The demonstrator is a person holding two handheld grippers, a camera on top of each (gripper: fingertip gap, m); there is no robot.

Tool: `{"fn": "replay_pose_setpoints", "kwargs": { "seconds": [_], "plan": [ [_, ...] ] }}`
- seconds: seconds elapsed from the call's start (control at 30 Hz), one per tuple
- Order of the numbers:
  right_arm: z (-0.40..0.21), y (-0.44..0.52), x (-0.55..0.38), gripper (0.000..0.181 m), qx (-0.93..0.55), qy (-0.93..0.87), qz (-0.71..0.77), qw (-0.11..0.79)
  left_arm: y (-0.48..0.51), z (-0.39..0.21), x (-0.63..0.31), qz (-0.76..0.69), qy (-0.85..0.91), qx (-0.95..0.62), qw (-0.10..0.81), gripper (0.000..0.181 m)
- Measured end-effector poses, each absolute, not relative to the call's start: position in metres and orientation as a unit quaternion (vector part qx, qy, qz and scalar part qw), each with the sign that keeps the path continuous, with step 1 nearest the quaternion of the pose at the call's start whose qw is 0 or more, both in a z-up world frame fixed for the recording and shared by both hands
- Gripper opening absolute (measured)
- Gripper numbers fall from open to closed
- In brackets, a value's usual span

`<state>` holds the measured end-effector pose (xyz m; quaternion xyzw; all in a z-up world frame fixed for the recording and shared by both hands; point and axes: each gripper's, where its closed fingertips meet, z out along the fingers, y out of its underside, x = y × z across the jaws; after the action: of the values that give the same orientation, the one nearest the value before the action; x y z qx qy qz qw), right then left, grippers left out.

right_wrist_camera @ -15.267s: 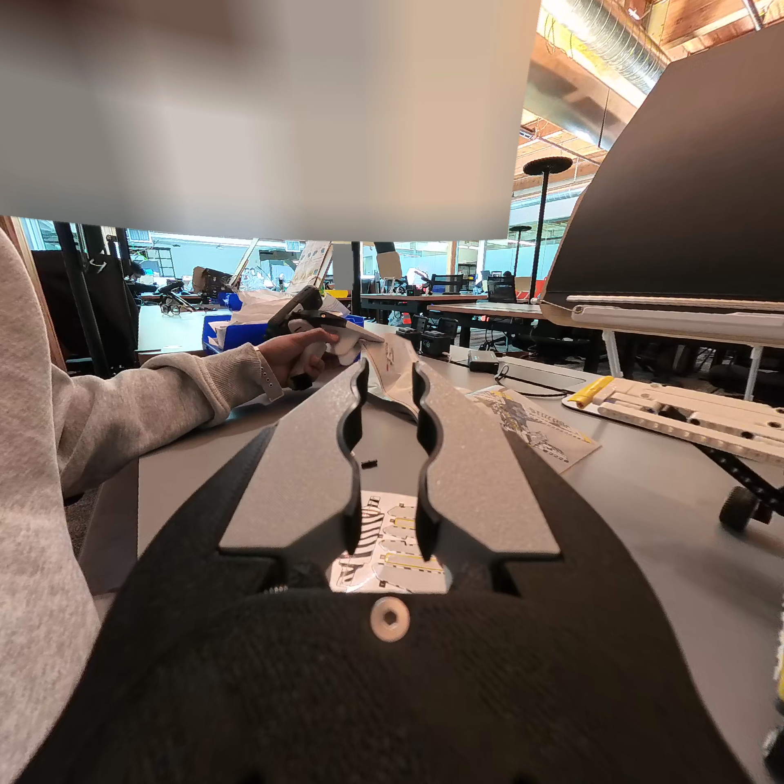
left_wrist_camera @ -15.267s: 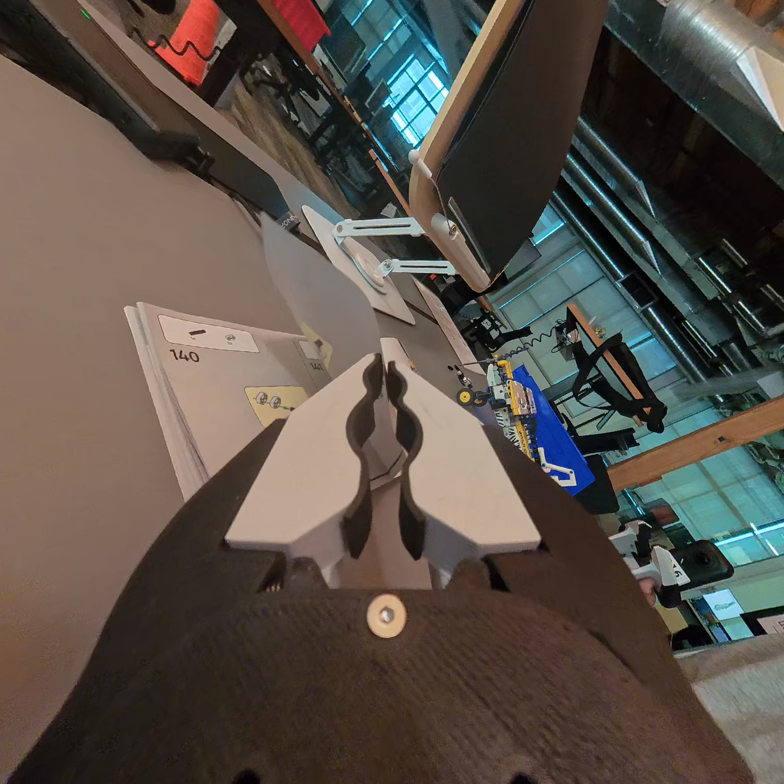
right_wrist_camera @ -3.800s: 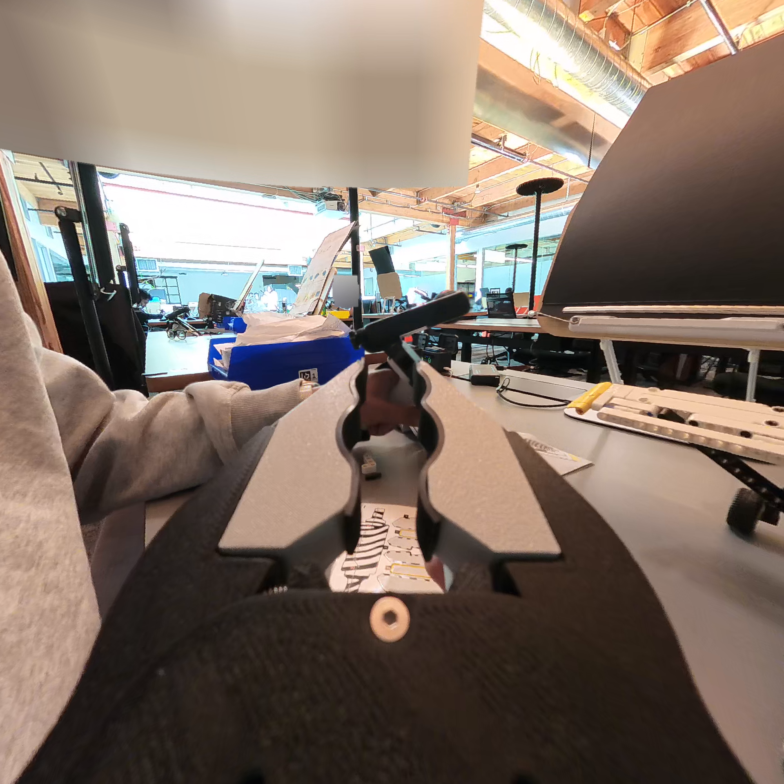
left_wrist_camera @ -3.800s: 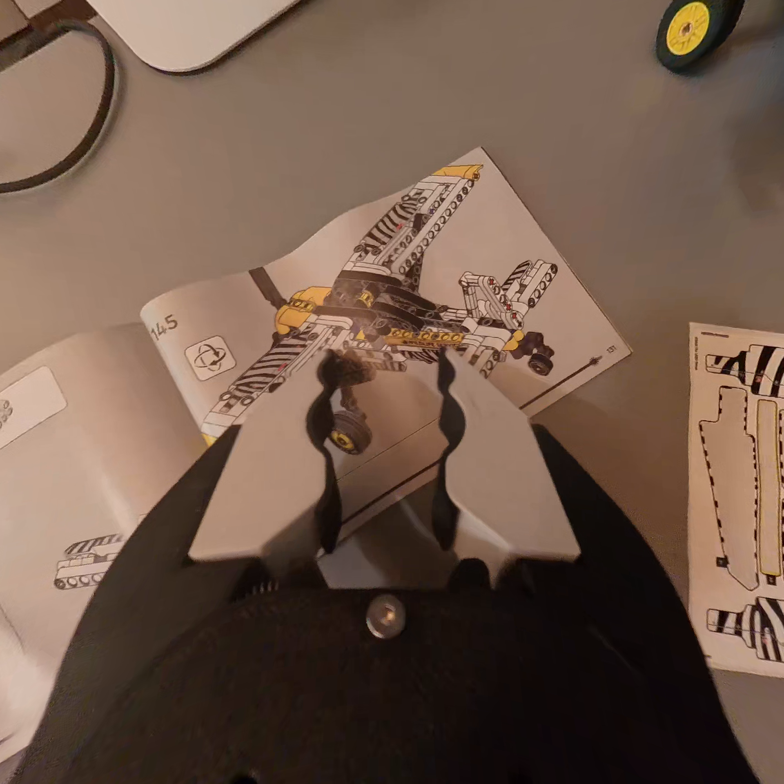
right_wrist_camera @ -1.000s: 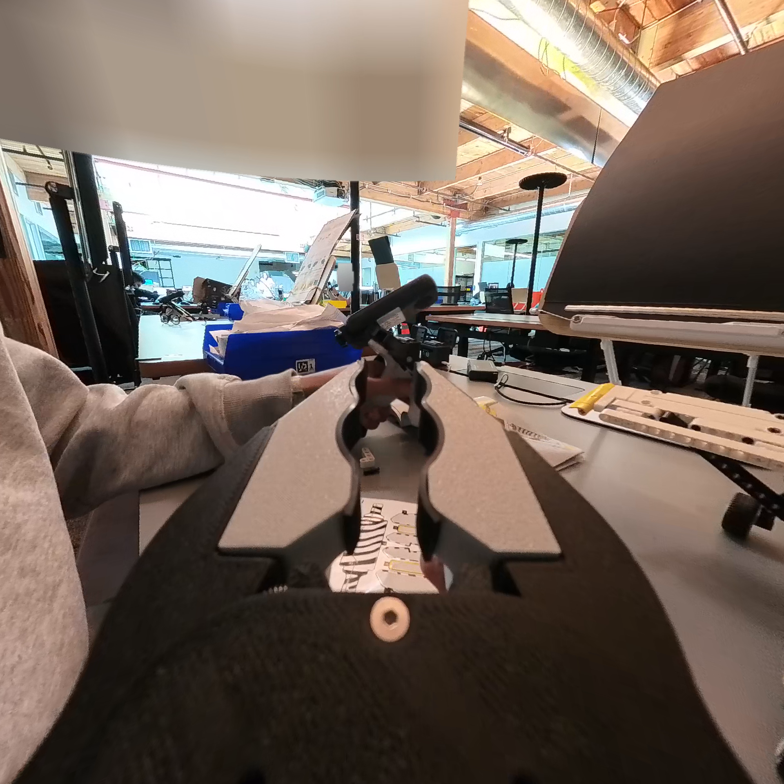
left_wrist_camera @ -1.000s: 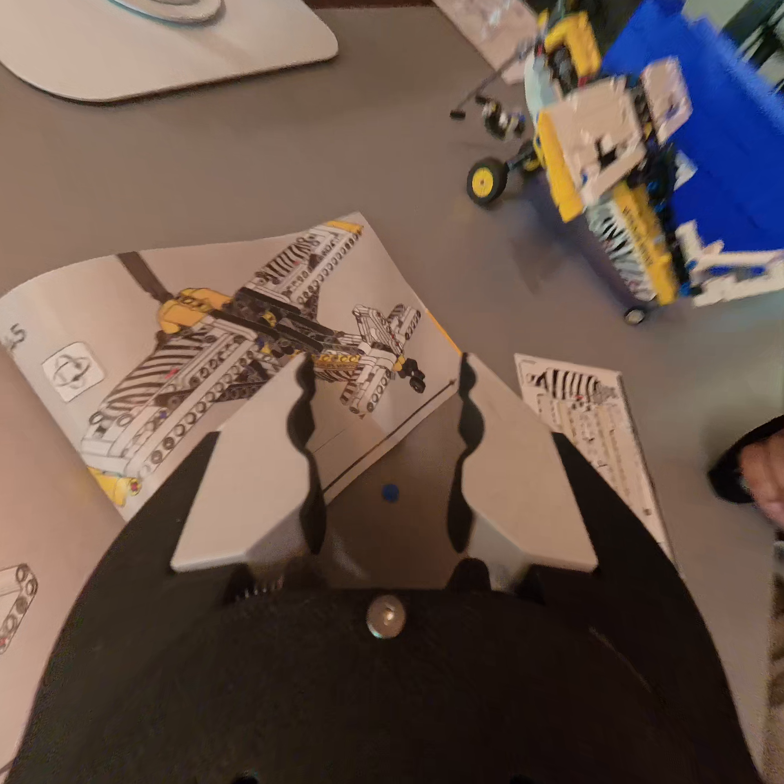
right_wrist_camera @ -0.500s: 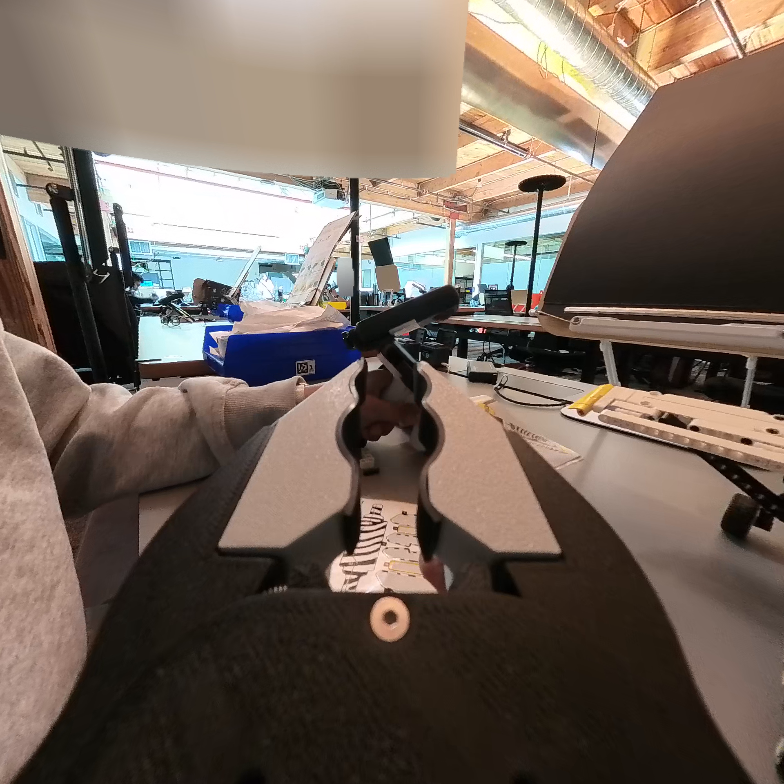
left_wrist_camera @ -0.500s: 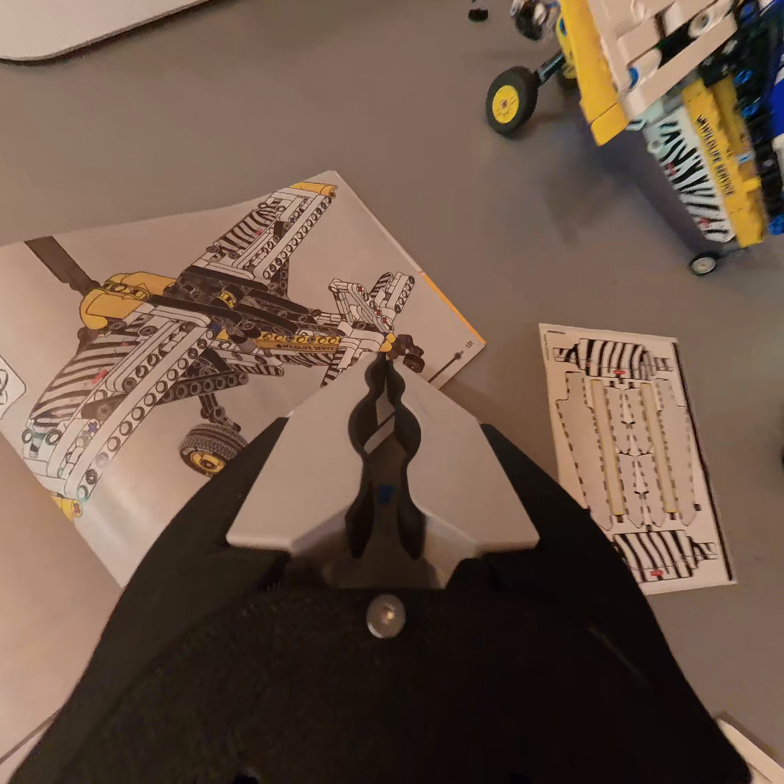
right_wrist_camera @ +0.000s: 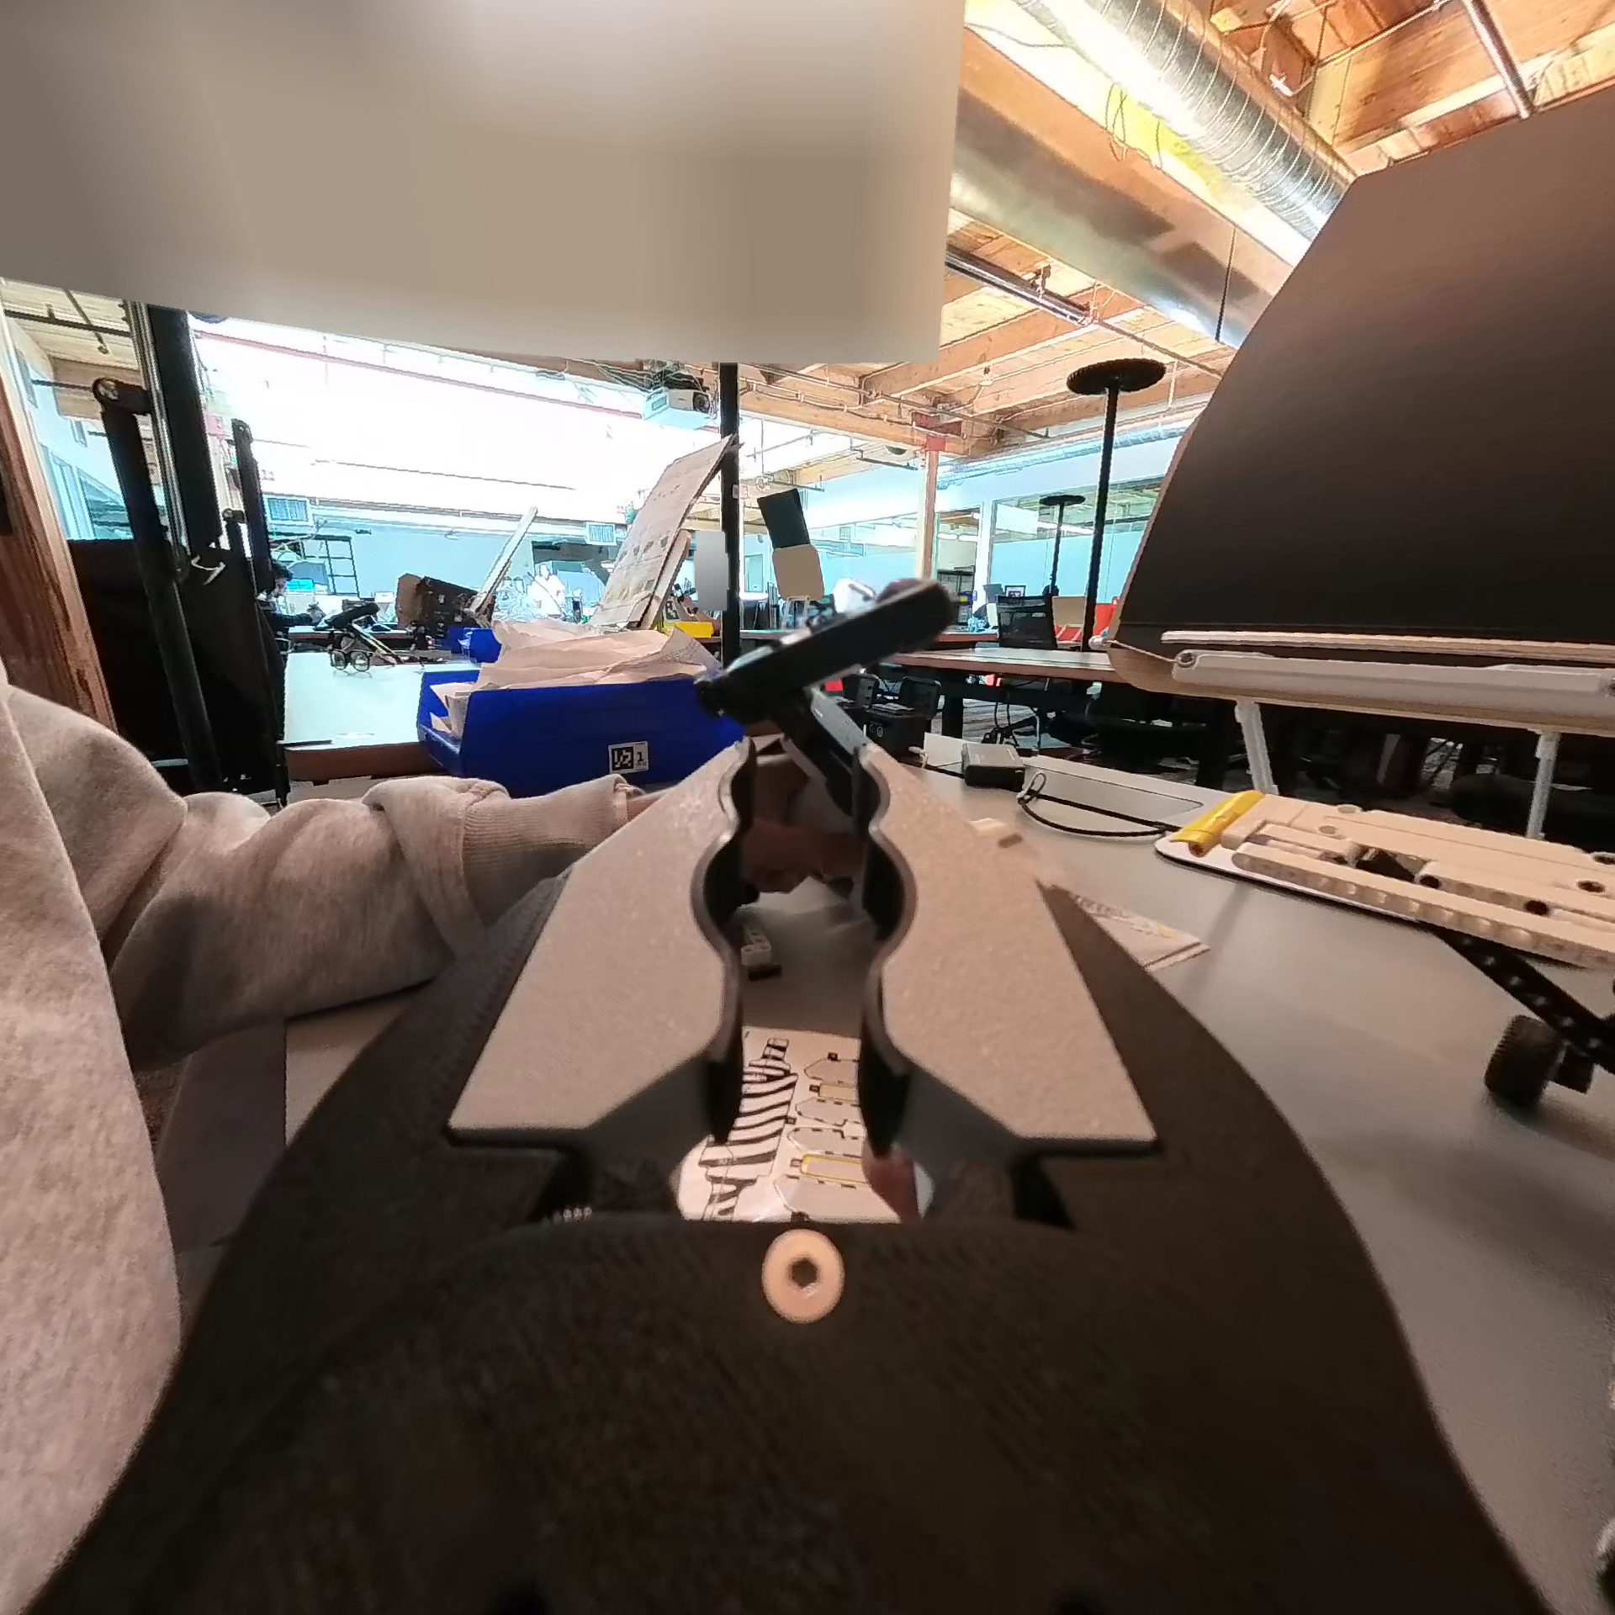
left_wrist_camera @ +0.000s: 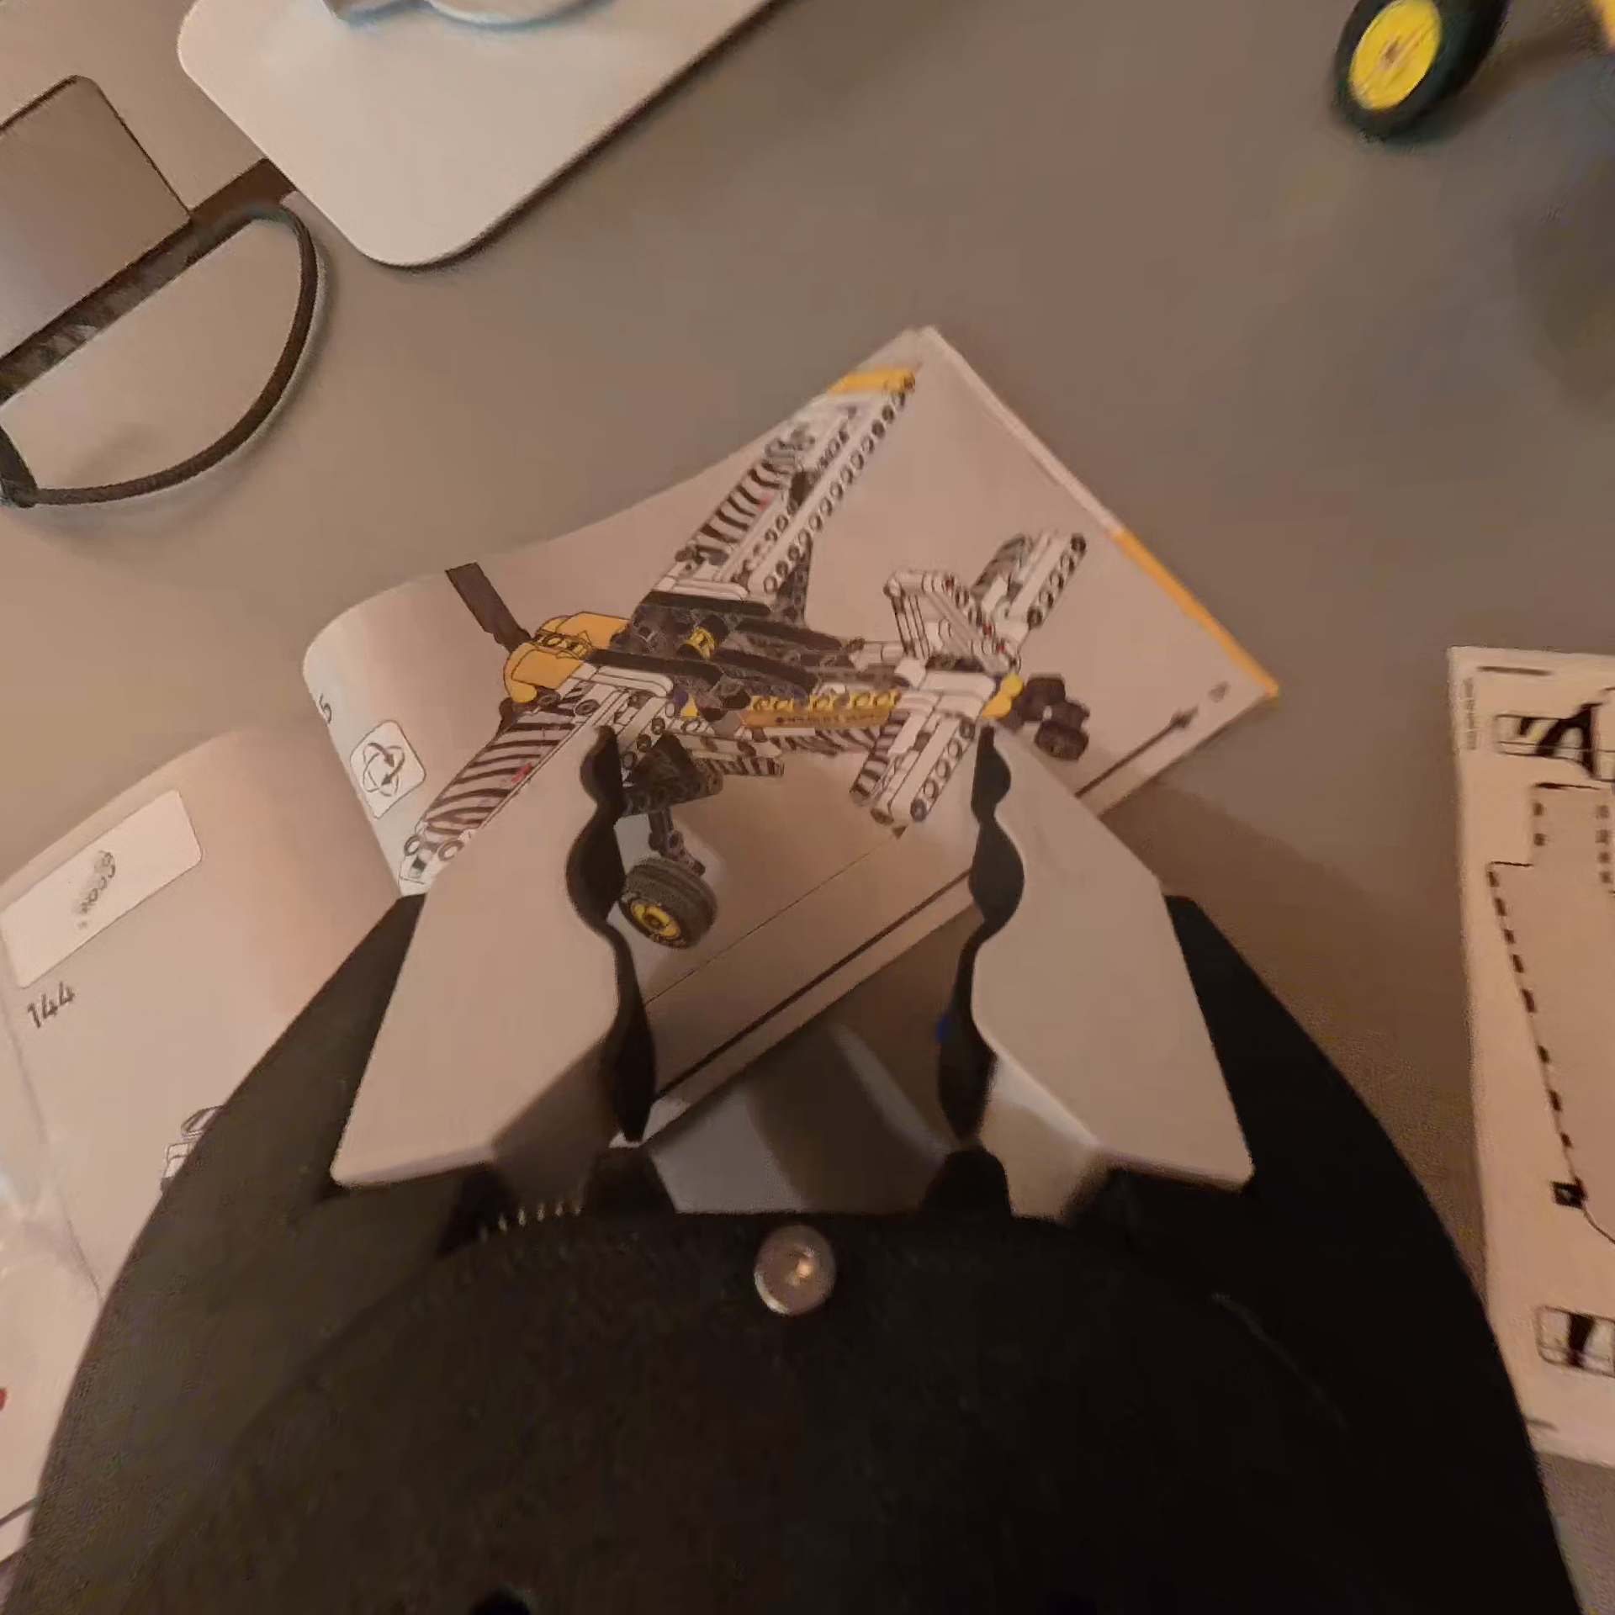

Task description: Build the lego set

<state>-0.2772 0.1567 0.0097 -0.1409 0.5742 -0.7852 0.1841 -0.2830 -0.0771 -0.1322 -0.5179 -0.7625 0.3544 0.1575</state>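
L gripper (left_wrist_camera: 791, 752) reopened since 0.5s | over booklet (left_wrist_camera: 961, 489) | R gripper (right_wrist_camera: 804, 769) parted

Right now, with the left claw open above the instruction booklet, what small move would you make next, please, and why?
Probably lower the left claw and close it on the page edge of the instruction booklet: its jaws stand wide apart, empty, right over that open page. A judgement only.
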Motion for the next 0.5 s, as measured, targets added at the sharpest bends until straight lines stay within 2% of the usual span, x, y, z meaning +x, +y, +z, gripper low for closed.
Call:
{"fn": "replay_pose_setpoints", "kwargs": {
  "seconds": [0.07,0.13,0.27,0.37,0.5],
  "plan": [
    [0.010,0.157,-0.277,0.019,-0.141,0.574,-0.785,0.184,-0.074,-0.134,-0.286,0.347,-0.763,-0.520,0.165,0.073],
    [0.010,0.156,-0.278,0.020,-0.141,0.574,-0.785,0.184,-0.065,-0.136,-0.290,0.318,-0.768,-0.518,0.202,0.054],
    [0.009,0.156,-0.278,0.020,-0.141,0.574,-0.785,0.184,-0.064,-0.136,-0.291,0.313,-0.765,-0.522,0.211,0.037],
    [0.009,0.156,-0.279,0.020,-0.142,0.574,-0.785,0.183,-0.061,-0.137,-0.293,0.306,-0.762,-0.529,0.215,0.007],
    [0.009,0.155,-0.279,0.020,-0.143,0.575,-0.785,0.181,-0.061,-0.137,-0.292,0.299,-0.763,-0.529,0.219,0.003]
  ]
}}
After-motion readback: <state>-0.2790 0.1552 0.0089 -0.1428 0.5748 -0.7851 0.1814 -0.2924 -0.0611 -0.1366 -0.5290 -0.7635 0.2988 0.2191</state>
